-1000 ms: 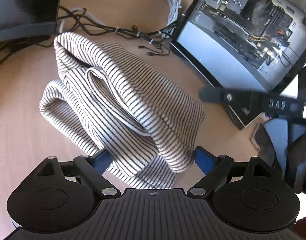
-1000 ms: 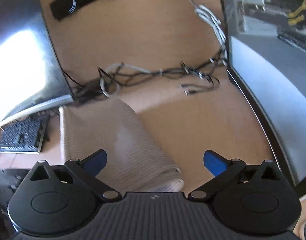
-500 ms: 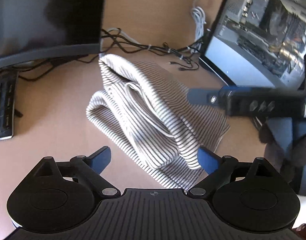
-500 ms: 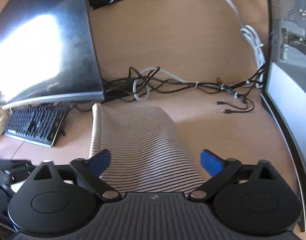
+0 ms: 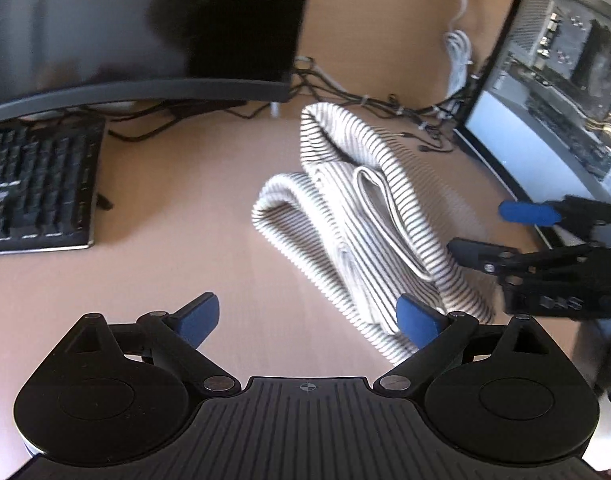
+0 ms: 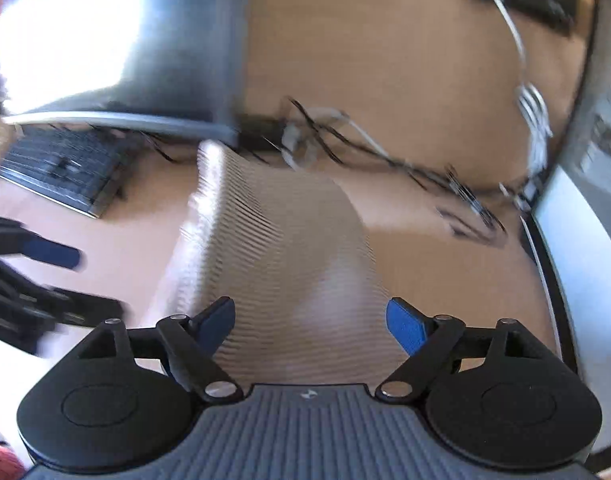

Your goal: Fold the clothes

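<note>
A folded white garment with thin dark stripes (image 5: 369, 216) lies on the wooden desk (image 5: 185, 216); it shows blurred in the right wrist view (image 6: 289, 248). My left gripper (image 5: 309, 318) is open and empty, pulled back from the garment's near end. My right gripper (image 6: 309, 320) is open and empty above the garment's near edge. The right gripper also shows in the left wrist view (image 5: 517, 236), beside the garment's right side. The left gripper shows at the left edge of the right wrist view (image 6: 61, 276).
A dark monitor (image 5: 137, 28) stands at the back left with a black keyboard (image 5: 37, 188) under it. A second monitor (image 5: 553, 92) stands at the right. Tangled cables (image 5: 385, 104) lie behind the garment.
Both grippers have pulled back and up from the garment. The left gripper has let go of it and now sits to its left. The garment stays folded on the desk.
</note>
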